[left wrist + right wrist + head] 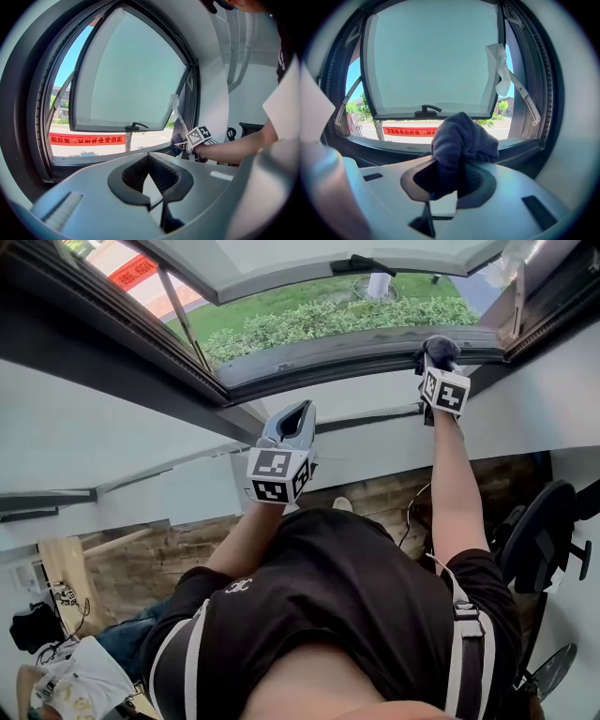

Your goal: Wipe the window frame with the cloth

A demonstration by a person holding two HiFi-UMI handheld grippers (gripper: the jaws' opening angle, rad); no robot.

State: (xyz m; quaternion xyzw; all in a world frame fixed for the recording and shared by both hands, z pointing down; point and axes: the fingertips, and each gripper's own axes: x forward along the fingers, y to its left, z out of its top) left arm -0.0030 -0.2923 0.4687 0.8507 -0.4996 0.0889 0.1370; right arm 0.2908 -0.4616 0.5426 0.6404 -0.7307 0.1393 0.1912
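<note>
Wiping looks barely begun: the right tool [449, 180] clamps the cloth [461, 140] at the frame's [356, 351] bottom rail near its right corner, the left tool [151, 176] gapes empty, other rails likely unwiped

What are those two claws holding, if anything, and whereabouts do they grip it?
The right gripper pinches a grey cloth by its bunched lower end; the rest bulges out past the jaws. The left gripper holds nothing.
</note>
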